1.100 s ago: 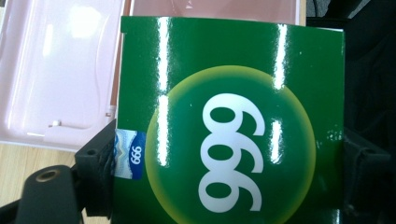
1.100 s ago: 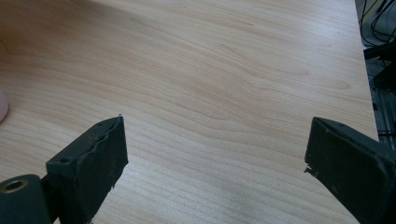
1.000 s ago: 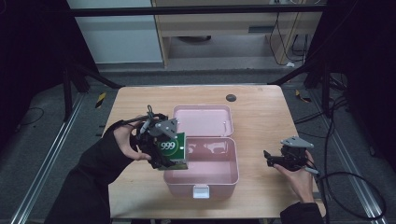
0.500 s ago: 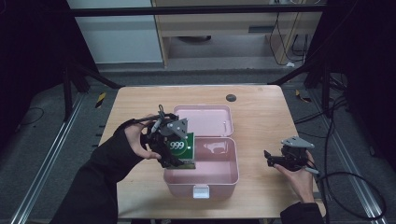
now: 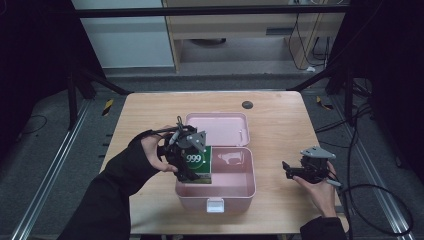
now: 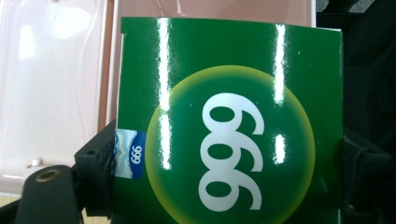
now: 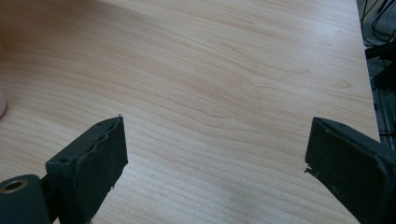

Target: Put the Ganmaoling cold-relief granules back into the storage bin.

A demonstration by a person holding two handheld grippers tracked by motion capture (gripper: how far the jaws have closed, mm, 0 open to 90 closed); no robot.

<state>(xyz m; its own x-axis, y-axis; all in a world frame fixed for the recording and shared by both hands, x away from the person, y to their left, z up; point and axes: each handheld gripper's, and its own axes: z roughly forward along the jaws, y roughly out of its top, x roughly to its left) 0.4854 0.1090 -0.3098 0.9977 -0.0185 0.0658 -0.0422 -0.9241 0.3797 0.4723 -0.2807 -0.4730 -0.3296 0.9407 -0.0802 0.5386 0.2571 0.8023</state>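
Observation:
A green carton marked 999 [image 5: 197,163] [image 6: 233,126] is gripped between the jaws of my left gripper [image 5: 186,159], which holds it upright over the left part of the open pink box [image 5: 235,196]. The box's lid [image 5: 217,129] lies flat behind it. In the left gripper view the carton's glossy face spans the space between both black jaws, with the pink box behind it. My right gripper [image 5: 295,171] [image 7: 215,154] rests low over the bare wooden table [image 7: 224,70] to the right of the box, jaws wide apart with nothing between them.
A small dark round spot [image 5: 247,104] sits near the table's far edge. The box has a white latch [image 5: 215,204] on its near wall. Cables trail on the floor to the right of the table, and metal frame legs stand around it.
My left gripper has carried the green carton to the right, from beside the box's left wall to over its inside. The right gripper has stayed still.

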